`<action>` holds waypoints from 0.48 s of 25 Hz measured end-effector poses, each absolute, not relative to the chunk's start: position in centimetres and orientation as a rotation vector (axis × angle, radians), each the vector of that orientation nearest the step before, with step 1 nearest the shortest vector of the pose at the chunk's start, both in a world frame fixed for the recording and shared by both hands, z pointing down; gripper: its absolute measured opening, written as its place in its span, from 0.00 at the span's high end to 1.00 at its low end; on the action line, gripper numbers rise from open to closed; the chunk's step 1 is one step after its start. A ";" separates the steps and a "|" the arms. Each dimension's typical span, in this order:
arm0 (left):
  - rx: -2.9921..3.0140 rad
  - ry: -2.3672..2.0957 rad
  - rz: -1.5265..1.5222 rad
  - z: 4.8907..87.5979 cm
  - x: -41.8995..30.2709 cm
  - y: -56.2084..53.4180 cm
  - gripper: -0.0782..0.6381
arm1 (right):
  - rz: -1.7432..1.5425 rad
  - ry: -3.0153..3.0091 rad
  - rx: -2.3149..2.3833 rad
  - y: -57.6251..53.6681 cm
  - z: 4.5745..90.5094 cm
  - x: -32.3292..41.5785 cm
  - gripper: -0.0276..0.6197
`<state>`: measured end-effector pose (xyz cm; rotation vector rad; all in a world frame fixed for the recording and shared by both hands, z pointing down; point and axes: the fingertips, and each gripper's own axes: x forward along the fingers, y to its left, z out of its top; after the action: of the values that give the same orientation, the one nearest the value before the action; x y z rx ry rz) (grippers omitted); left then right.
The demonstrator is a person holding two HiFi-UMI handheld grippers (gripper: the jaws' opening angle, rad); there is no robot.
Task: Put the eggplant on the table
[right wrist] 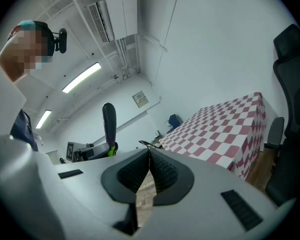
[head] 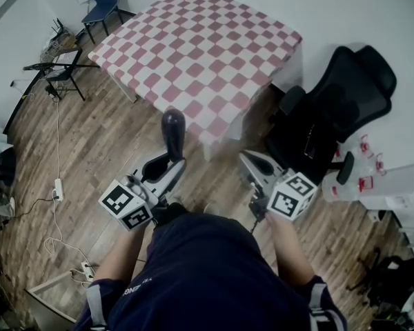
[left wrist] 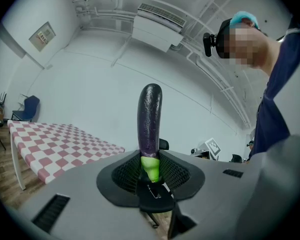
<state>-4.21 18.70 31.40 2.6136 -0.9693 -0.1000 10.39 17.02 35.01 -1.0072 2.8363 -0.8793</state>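
Left gripper (left wrist: 150, 160): jaws pinch the eggplant (left wrist: 149, 118) at its green stem end. The stem sits right between the ribbed pads, touching both. The purple body stands upright above the jaws, clear of them, with its rounded tip at the top.

Right gripper (right wrist: 149, 153): jaws pressed together at the tips, nothing between them. Only wooden floor (head: 96, 136) shows through the slit lower down.

Eggplant vs counter (head: 200, 47): not on it. In the head view it's over the floor, just short of the near corner of the red-and-white checkered cloth. In the left gripper view the counter is off to the left and beyond the jaws. In the right gripper view it lies ahead and to the right.

The right gripper view also catches the eggplant sticking up out of the left gripper, off to the left and apart from the right jaws. The two grippers are side by side in front of the person, left one slightly closer to the counter corner.

Around: black office chair (head: 334, 109) just right of the counter, near the right gripper. Blue chair (head: 102, 2) beyond the counter's far left corner. Power strip (head: 58, 188) and cable on the floor at left.
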 end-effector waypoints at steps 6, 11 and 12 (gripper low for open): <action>2.597 -0.992 -0.083 31.9 -3.3 17.9 0.71 | -0.916 2.825 -1.039 16.1 36.0 12.4 0.93; 2.571 -1.005 -0.087 32.9 -3.4 15.7 0.71 | -0.951 2.832 -1.043 14.1 37.1 12.3 0.93; 2.565 -1.005 -0.086 33.1 -3.5 15.1 0.71 | -0.956 2.837 -1.038 13.6 37.3 12.1 0.93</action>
<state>-3.53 15.10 33.15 2.5650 -1.0054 -0.0864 12.07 13.56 37.26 -1.0384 2.8374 -0.9556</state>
